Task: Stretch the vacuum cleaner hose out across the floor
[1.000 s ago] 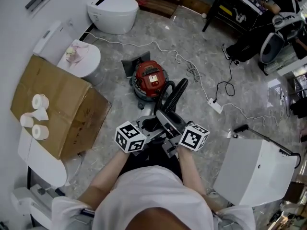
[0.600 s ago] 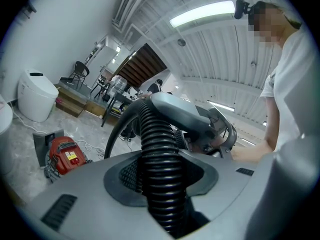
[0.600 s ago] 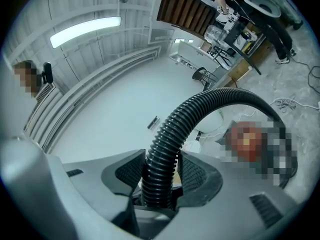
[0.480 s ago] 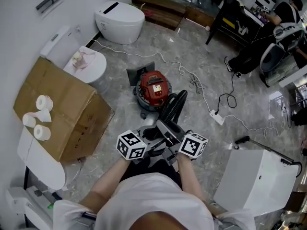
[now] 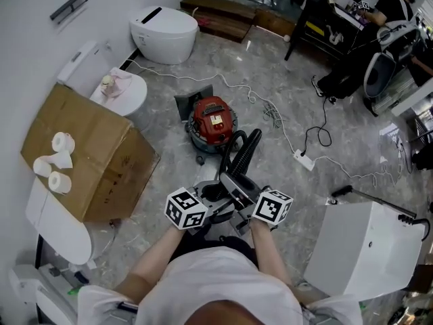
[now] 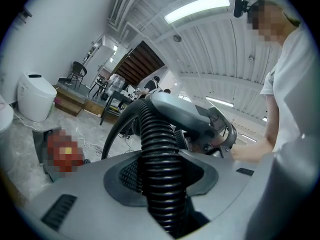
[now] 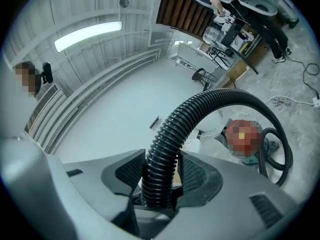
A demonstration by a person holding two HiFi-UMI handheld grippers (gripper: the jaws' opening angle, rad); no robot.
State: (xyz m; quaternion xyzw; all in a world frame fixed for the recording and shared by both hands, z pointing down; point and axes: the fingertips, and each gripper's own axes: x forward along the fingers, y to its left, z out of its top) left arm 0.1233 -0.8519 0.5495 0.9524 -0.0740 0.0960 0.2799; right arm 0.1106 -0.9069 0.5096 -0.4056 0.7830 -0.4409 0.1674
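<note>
A red vacuum cleaner [image 5: 212, 119] stands on the grey marble floor. Its black ribbed hose [image 5: 241, 149] arches from the canister toward me in a folded loop. My left gripper [image 5: 208, 196] and right gripper [image 5: 238, 193] meet close together just in front of my body, both shut on the hose. In the left gripper view the hose [image 6: 161, 159] runs up between the jaws of the left gripper [image 6: 162, 181], which press on its ribs. In the right gripper view the hose [image 7: 172, 134] rises from the right gripper [image 7: 160, 179] and curves over to the vacuum cleaner [image 7: 244, 136].
A cardboard box [image 5: 88, 154] carrying paper rolls lies at the left, toilets [image 5: 164, 24] beyond it. A white cabinet [image 5: 362, 249] stands at the right. A white power cord and strip [image 5: 302, 160] trail across the floor. A seated person [image 5: 389, 9] is at far right.
Both grippers have drawn back a little toward me, away from the vacuum cleaner, with the hose still gripped. The canister has stayed where it was.
</note>
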